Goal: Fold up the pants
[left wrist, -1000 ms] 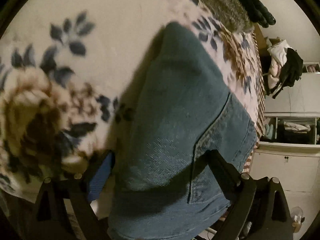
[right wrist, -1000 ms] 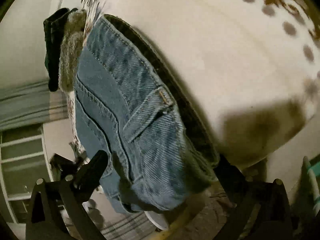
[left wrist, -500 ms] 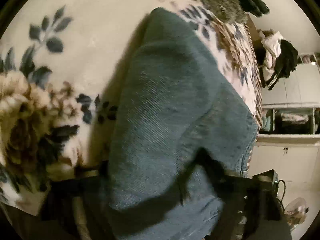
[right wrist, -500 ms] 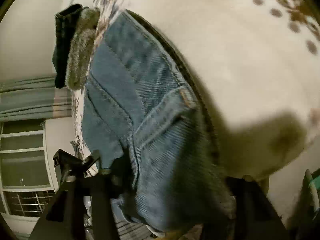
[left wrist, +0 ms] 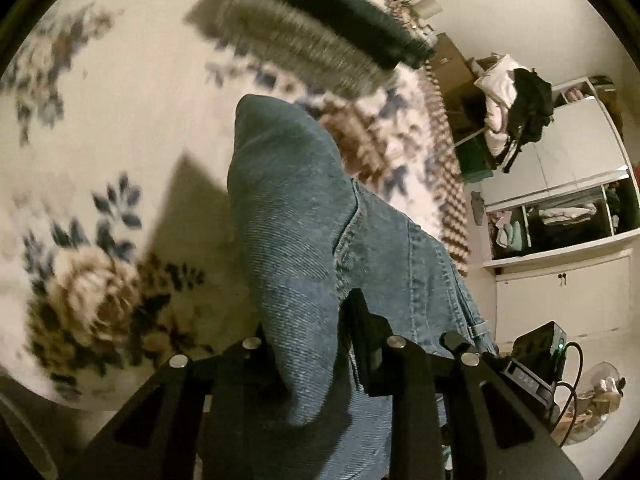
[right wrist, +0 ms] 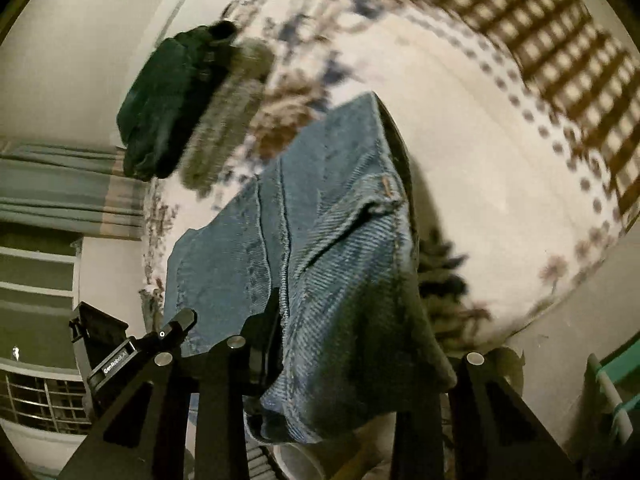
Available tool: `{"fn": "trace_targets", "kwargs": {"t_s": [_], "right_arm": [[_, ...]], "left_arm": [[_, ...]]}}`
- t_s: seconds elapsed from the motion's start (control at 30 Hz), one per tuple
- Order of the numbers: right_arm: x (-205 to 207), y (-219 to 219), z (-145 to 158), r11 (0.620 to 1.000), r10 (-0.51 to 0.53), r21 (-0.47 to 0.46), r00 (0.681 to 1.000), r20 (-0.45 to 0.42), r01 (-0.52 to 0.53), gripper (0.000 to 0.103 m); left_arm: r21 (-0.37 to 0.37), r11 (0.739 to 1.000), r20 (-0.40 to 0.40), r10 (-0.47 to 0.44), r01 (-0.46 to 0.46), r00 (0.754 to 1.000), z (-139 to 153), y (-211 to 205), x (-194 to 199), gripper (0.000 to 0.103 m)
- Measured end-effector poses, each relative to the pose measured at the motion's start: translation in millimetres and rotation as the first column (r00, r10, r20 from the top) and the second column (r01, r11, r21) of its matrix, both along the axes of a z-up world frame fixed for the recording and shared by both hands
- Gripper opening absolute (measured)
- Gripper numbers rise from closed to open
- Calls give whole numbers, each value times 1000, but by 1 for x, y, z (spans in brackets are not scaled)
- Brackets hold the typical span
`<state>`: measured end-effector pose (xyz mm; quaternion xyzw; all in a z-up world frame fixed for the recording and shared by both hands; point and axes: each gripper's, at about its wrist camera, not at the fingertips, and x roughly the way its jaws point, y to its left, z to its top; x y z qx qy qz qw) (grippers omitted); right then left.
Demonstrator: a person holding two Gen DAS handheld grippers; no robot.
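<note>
The jeans (left wrist: 304, 216) hang bunched between both tools, their far end resting on the floral blanket (left wrist: 100, 128). The left gripper (left wrist: 308, 344) has just been closing and now pinches a fold of denim — the right gripper (right wrist: 344, 344) likewise, clenched on the pocket edge. In the right wrist view the other gripper's mount reads "GenRobot". Beyond the jeans lie a grey furry bundle (left wrist: 304, 44) and a dark folded garment (left wrist: 336, 4).

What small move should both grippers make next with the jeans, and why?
Probably carry the held end forward toward the far end of the jeans. The left gripper and right gripper have just been closing and now pinch denim raised off the floral blanket, while the far end lies flat.
</note>
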<state>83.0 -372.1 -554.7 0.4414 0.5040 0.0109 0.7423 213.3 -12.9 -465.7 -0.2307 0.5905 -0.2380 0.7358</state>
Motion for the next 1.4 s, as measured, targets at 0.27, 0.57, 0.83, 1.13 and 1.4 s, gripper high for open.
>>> {"fn": "trace_targets", "kwargs": {"t_s": [0.27,0.57,0.83,1.13,1.4], "right_arm": [[68,37,111,999,-32,-2,990,136,32,36],[225,43,203,999,-29,-30,967,252,38,36],[390,29,183,997,-1,-74,964,266,22,36],[469,18,55,994,47,-108,994,100,-36,36],[467,14,30,993,47,-106,999,19,-45,52]], "left_arm": [[-22,1000,119,-16,19,993,110,21,63,22],[-53,998,188,34,-24,982,195,23,193,22],[-75,995,177,73,-60,981,160,12,336,22],[24,999,41,24,-25,999,25,0,415,23],[105,994,20,38,-40,999,17,2,401,36]]}}
